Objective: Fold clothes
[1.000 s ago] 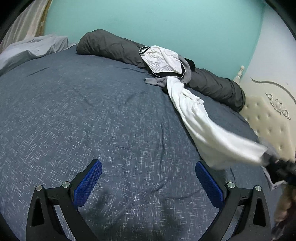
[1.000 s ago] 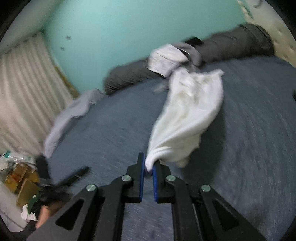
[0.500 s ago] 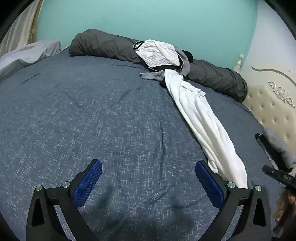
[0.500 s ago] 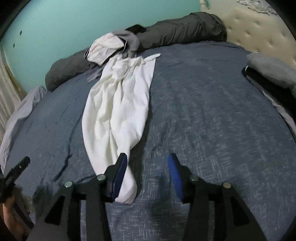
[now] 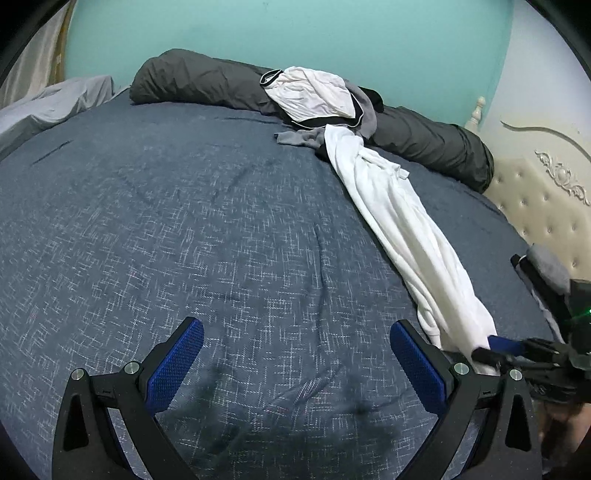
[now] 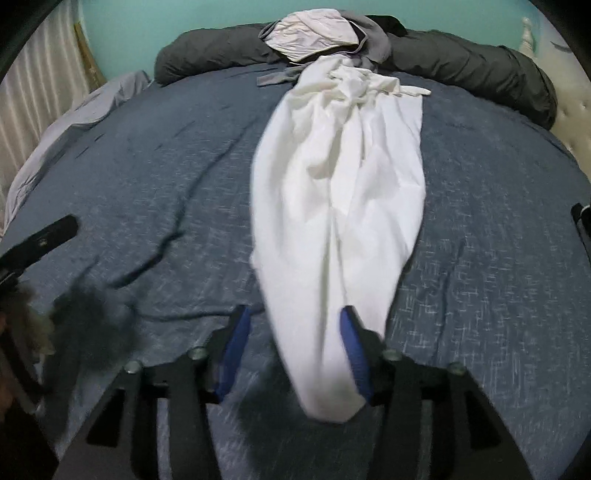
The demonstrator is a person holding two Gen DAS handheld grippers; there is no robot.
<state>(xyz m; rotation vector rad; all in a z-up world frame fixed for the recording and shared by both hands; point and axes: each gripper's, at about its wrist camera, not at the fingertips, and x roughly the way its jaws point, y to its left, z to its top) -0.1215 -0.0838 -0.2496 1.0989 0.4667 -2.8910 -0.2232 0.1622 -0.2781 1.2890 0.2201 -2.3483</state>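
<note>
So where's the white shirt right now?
The white shirt lies stretched out on the blue bed, running from the clothes pile by the dark pillow down to the right hand-held gripper, whose closing jaws straddle its near end.

We found the near end of the white garment blurred in the right wrist view, lying between the closing jaws of the right gripper; pad contact could not be resolved there. Its far end ran under the clothes pile and was hidden. In the left wrist view, the left gripper covered the garment's near tip, and the frame edge cut off the dark folded item and the right gripper's body.
</note>
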